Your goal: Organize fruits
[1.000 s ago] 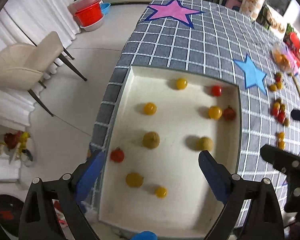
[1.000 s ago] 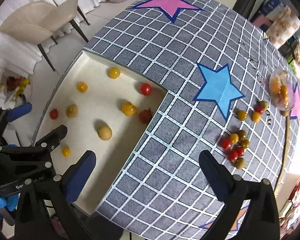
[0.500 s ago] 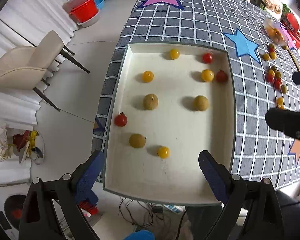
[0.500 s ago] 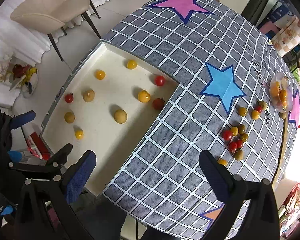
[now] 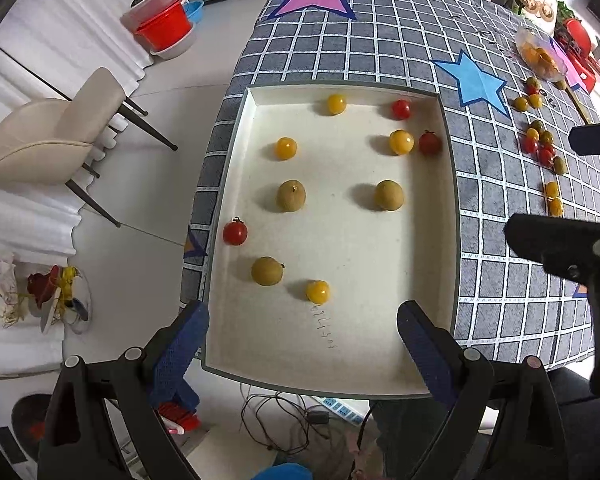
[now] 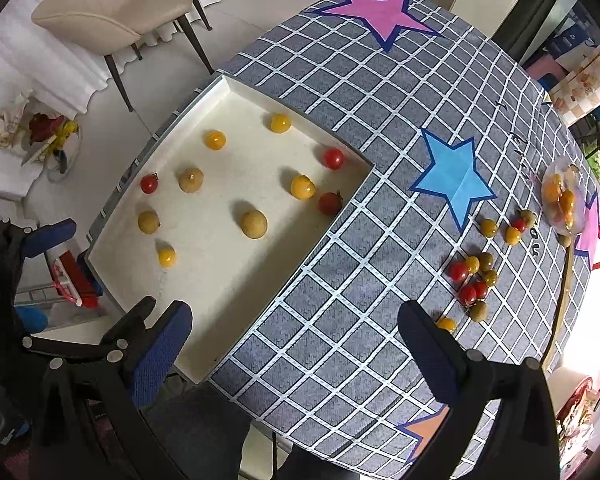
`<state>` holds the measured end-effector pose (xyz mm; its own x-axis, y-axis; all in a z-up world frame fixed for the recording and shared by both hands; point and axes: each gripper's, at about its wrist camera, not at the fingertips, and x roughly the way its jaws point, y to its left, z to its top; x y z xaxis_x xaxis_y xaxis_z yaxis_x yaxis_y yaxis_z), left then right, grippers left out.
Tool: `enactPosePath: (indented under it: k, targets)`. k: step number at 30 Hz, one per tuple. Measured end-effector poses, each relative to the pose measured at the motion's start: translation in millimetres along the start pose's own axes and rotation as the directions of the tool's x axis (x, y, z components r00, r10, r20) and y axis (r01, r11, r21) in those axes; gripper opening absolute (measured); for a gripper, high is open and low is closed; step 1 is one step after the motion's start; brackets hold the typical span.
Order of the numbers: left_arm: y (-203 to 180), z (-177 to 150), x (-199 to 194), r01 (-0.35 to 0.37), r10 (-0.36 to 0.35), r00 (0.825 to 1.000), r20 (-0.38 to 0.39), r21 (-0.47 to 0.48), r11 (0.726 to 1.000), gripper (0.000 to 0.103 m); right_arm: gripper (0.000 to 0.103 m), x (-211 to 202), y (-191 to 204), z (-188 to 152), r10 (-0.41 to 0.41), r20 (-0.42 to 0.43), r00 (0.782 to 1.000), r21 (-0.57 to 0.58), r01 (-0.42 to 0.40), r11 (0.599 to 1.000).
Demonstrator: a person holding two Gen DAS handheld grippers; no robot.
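A cream tray point(image 5: 449, 216) point(image 6: 260, 94) with a grey rim sits at the table's near left corner. It holds several fruits: red tomatoes point(image 5: 235, 232), yellow tomatoes point(image 5: 401, 142) and brownish round fruits point(image 5: 389, 195) point(image 6: 254, 223), spread apart. More small fruits point(image 6: 473, 280) point(image 5: 540, 146) lie loose on the checked tablecloth to the right. My left gripper point(image 5: 302, 336) is open and empty, high above the tray's near edge. My right gripper point(image 6: 294, 336) is open and empty, high above the cloth beside the tray.
A clear bag of orange fruit point(image 6: 562, 200) lies at the far right. Star cutouts, blue point(image 6: 454, 176) and pink point(image 6: 374, 10), lie on the cloth. A beige chair point(image 5: 56, 136) stands left of the table. Cables and a power strip point(image 5: 336, 404) lie on the floor below the near edge.
Both grippers have risen and pulled back from the table, so the whole tray and the table's near edge now show. Both stay open. The fruits have not moved.
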<state>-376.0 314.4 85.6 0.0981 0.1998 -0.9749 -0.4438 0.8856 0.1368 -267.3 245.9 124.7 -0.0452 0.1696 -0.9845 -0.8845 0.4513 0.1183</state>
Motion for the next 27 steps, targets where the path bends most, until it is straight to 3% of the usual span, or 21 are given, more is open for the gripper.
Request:
enactPosePath:
  k: [27]
  targets:
    - [-10,0,-5,-0.010,0.010,1.000,0.013,0.008,1.000,0.096,0.103,2,-7,-2,0.008,-0.007,1.000,0.031,-0.008,0.999]
